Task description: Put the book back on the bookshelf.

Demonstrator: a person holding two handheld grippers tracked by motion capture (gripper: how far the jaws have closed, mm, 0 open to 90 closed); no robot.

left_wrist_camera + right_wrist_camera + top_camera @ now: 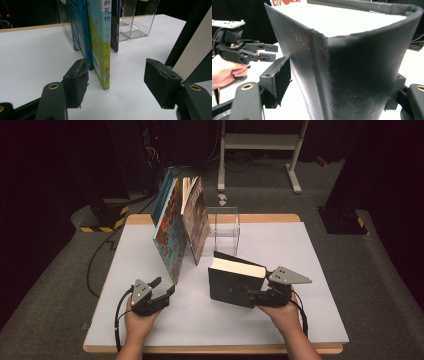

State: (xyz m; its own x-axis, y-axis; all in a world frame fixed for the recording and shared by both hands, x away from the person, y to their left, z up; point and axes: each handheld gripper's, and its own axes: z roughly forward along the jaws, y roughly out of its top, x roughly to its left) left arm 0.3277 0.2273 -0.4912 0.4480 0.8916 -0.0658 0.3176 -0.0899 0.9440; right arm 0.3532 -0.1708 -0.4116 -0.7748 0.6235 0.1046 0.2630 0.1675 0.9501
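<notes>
Item: thick black hardcover book (235, 282), at five o'clock on the white table (310, 320), clamped spine-first in my right gripper (257, 296); left gripper (166, 289) wide and empty; I judged steady upright carriage toward the leaning colourful books (172, 232) best.

Thick black hardcover book (231, 287), cream page block facing up, standing on lower edge on white table (300, 310), right of centre, tilted, clamped at spine by right gripper (255, 296).
</notes>
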